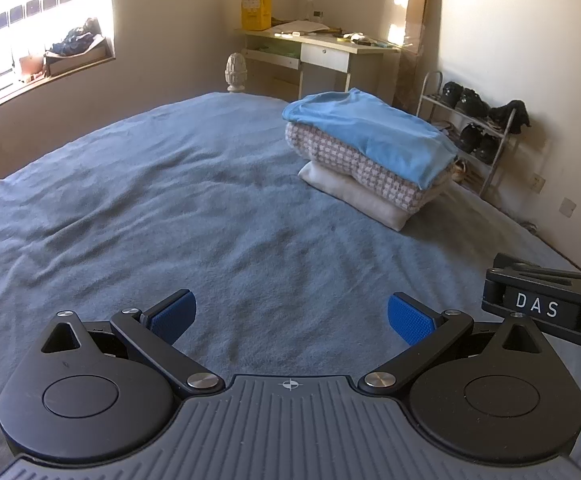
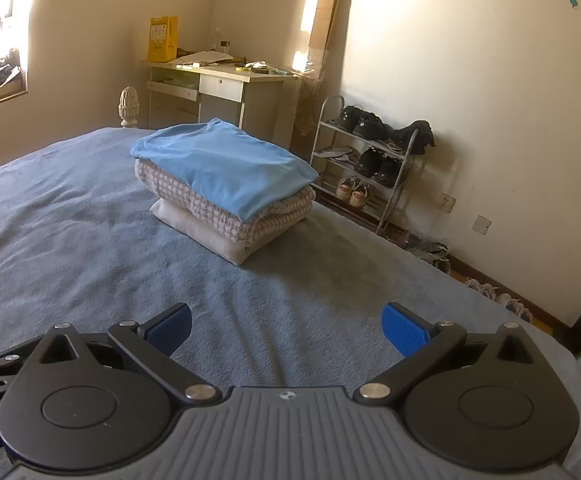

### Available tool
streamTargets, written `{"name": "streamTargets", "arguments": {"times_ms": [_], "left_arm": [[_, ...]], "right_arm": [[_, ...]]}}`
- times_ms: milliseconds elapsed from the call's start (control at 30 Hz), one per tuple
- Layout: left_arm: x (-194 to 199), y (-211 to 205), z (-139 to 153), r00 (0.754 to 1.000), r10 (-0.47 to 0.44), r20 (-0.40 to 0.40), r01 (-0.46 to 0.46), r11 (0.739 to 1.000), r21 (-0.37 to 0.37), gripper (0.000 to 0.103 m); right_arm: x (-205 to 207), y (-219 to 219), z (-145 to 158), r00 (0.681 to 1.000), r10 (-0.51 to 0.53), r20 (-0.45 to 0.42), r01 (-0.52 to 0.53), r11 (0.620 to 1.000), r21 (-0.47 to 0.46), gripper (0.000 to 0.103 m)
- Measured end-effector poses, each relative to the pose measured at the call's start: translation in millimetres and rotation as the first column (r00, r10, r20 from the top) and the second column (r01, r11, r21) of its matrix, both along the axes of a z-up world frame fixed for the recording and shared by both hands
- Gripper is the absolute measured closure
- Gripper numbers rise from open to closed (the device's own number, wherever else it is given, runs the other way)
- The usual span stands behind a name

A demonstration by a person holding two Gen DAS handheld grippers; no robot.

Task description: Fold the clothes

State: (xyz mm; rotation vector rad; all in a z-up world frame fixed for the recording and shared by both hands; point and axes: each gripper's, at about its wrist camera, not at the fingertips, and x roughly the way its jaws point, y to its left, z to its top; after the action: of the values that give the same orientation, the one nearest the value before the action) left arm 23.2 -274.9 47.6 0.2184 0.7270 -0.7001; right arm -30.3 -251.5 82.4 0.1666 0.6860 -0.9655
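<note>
We hold our left claw (image 1: 291,316) and right claw (image 2: 286,326) wide and empty at the bottom of each frame over the blue bed (image 1: 150,208), while the folded stack, light blue shirt (image 2: 226,164) topmost, rests upper centre in the right view.

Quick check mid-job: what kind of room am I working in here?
Most likely a bedroom in a home. The work surface is a bed under a blue cover, carrying a stack of folded clothes. A small desk stands in the corner, and a shoe rack lines the wall.
</note>
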Motion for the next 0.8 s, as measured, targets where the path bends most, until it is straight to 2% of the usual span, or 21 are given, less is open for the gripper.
{"name": "streamTargets", "arguments": {"times_ms": [800], "left_arm": [[-3.0, -3.1, -0.9, 1.0, -0.002, -0.003, 0.002, 1.0, 0.012, 0.0]], "right_arm": [[-1.9, -4.9, -1.3, 1.0, -0.007, 0.0, 0.007, 1.0, 0.015, 0.0]]}}
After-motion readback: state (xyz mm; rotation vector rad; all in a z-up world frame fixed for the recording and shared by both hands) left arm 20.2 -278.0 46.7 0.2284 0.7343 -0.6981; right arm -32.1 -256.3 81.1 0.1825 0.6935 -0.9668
